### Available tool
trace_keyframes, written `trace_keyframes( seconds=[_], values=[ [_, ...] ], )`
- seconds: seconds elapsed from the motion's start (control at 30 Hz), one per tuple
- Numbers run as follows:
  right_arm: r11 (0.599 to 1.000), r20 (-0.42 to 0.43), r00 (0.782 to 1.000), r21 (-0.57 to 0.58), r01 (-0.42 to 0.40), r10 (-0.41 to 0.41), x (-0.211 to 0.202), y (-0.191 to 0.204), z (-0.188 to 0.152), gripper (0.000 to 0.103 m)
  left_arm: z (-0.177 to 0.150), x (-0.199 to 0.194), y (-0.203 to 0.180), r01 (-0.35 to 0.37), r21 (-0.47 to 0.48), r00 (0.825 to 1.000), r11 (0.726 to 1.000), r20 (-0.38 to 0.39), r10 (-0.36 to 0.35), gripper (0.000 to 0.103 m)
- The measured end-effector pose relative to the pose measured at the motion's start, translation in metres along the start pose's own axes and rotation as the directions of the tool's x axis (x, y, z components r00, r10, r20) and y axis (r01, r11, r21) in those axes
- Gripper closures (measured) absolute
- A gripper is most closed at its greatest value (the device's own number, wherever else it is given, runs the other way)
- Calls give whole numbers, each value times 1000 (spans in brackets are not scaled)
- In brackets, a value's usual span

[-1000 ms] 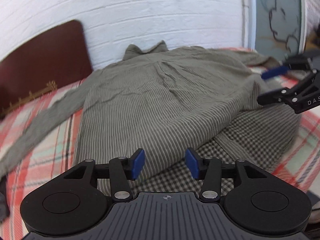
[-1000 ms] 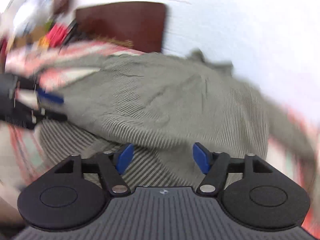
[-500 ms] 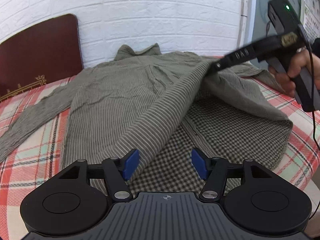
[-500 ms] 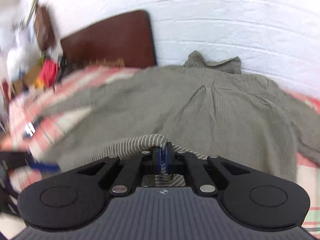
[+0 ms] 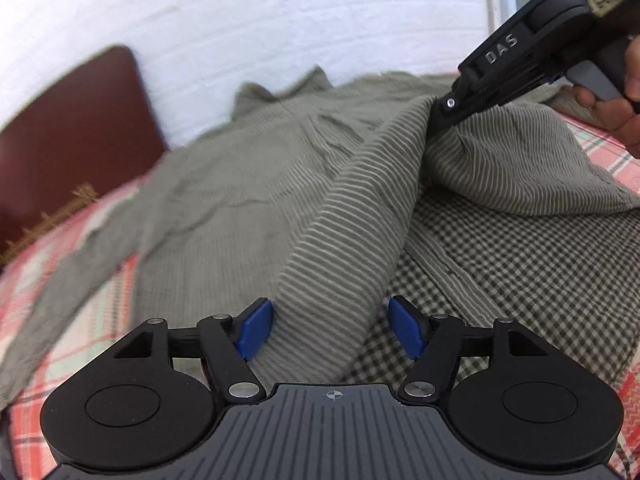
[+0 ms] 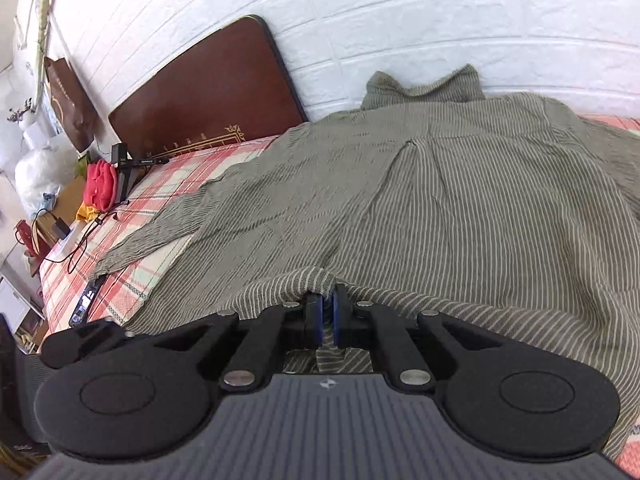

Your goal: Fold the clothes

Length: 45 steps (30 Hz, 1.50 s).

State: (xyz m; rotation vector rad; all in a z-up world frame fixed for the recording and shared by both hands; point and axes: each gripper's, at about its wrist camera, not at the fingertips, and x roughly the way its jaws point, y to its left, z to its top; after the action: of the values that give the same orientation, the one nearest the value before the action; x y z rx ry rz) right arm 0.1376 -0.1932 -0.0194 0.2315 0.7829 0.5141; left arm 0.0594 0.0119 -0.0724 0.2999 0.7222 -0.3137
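A striped shirt [image 6: 460, 200] lies spread out on a bed [image 6: 132, 208] with a red checked cover, its collar up by the white wall [image 6: 440, 20]. A checked cloth [image 5: 520, 272] lies under it, and I cannot tell if that is the inside of the same shirt or another piece.

The right gripper [image 6: 327, 312] was open and off to the side a second ago. Now its jaws are squeezed tight on the edge of the shirt, with a little bit of striped cloth pinched between the blue pads. In the left view it holds that edge up off the bed, so the cloth makes a raised ridge running down toward the left gripper [image 5: 328, 330].

The left gripper is open wide, a little wider than a second ago. The ridge of shirt sits between its two blue pads [image 5: 254, 328], but they do not press on it. The left pad is just beside the cloth.

So the fold has begun: one side is picked up. I think the left gripper needs to pinch the lower part of that edge next, so both can carry it across the shirt together. With only one grip, the cloth may sag and fold crooked.
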Motion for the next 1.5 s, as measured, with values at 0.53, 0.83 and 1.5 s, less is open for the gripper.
trace_keyframes(
  seconds=[0.53,0.83,1.5],
  values=[
    [982,8,996,-168,-90,93,-13,39,-34,40,7,23,117,204,-669,974,714,66,-216,103],
    [955,-26,976,214,-205,216,33,14,-36,50,2,11,133,299,-707,951,641,167,-260,103],
    [828,180,925,412,-380,335,40,-2,-17,102,-9,-15,140,341,-692,938,637,203,-281,55]
  ],
)
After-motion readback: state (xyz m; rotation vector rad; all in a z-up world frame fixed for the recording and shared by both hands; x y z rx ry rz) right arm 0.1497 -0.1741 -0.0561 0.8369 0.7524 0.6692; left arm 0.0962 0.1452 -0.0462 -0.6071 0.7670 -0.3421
